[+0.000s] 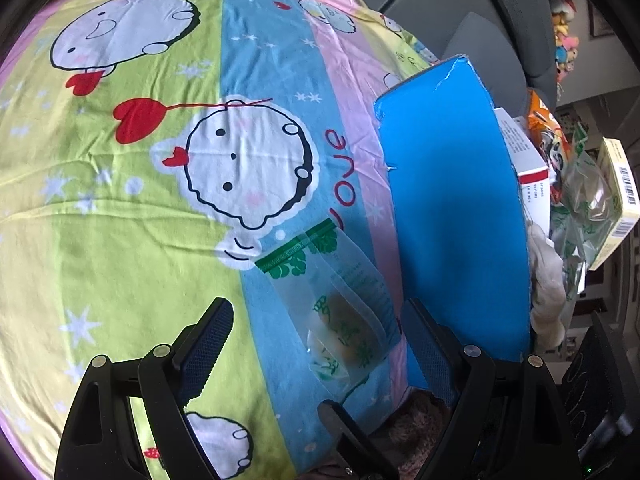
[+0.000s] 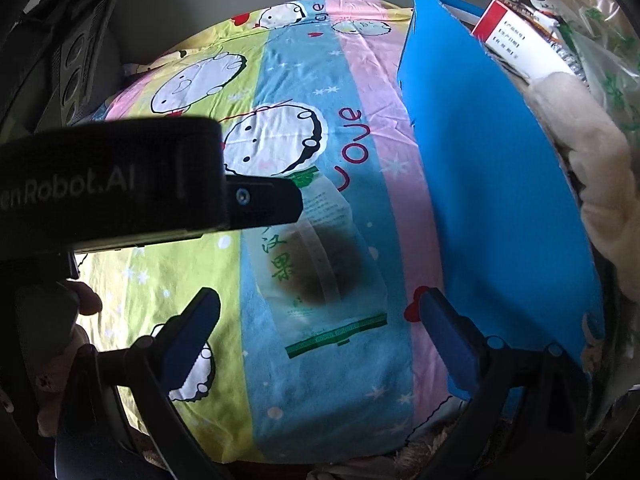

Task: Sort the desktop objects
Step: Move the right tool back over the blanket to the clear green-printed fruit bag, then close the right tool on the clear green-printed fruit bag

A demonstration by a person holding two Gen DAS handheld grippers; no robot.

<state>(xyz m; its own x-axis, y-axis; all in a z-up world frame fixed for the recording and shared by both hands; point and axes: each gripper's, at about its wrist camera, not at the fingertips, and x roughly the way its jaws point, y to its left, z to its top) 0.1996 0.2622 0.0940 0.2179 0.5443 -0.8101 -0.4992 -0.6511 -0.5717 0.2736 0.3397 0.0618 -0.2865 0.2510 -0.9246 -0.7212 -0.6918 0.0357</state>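
Between the spread fingers of the left gripper, in the left wrist view, lies a clear zip bag, nearer the right finger than the left; neither pad touches it, and the jaws stand apart with nothing clamped. The bag rests flat on the cartoon-print cloth, on its blue stripe. Just to its right rises the wall of a blue box, close beside the right finger. Inside the box are a white-and-red carton, crinkled plastic packets, a pale yellow carton with a barcode and something cream and fluffy. The bag is see-through, with a green strip at its far end, green print and a brownish lump inside.

Ahead of the right gripper, in the right wrist view, the same bag lies on the blue stripe, its green-edged end about level with the fingertips, which stand wide apart and hold nothing. The left tool's black body crosses the picture and covers the bag's far end. The blue box stands at the right, close by the right finger.
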